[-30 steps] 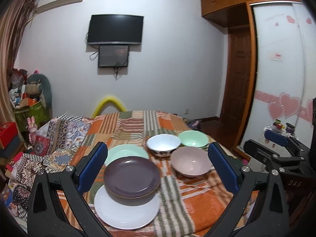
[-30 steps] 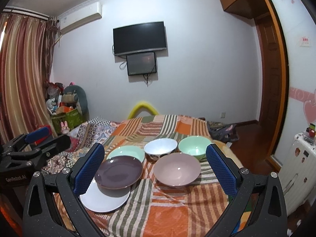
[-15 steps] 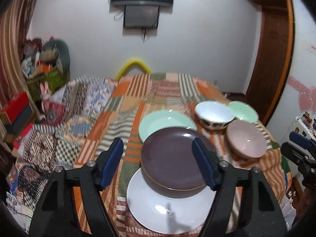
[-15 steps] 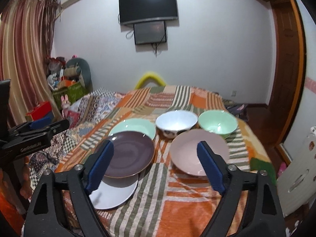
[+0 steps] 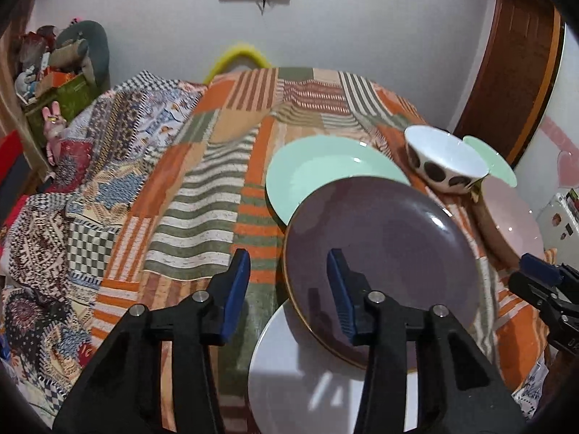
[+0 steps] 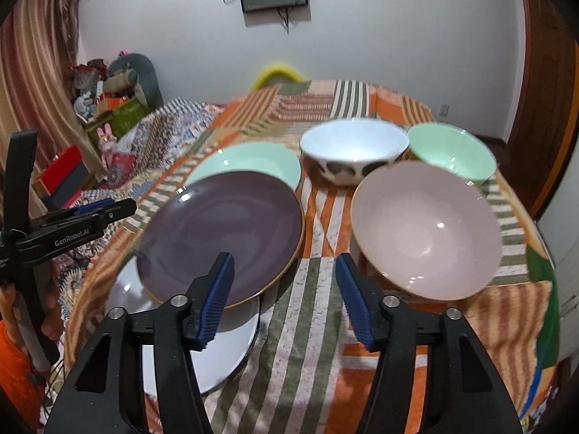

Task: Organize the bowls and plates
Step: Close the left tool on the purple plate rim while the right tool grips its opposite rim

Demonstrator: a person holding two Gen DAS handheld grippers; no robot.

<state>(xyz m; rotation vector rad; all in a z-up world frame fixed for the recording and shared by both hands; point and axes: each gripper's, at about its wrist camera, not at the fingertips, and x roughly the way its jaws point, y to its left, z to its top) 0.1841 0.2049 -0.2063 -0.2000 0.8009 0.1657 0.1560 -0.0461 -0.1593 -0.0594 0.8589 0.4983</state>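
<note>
The round dark purple glazed plate (image 5: 383, 249) is lying tilted on the patchwork bedspread (image 5: 202, 188), its near edge overlapping the white plate (image 5: 307, 394) and its far edge lying over part of the mint green plate (image 5: 318, 173), while the pale pink bowl (image 6: 427, 228), the white spotted bowl (image 6: 353, 153) and the mint green bowl (image 6: 452, 153) are sitting close together to its right. The left gripper (image 5: 287, 289) is hanging over the purple plate's left rim with jaws apart and gripping nothing, and open striped cloth is stretching away to its left. The right gripper (image 6: 284, 294) is likewise standing open over the bare strip between purple plate and pink bowl, and "GenRobot.AI" is showing in white on the left tool's black body.
</note>
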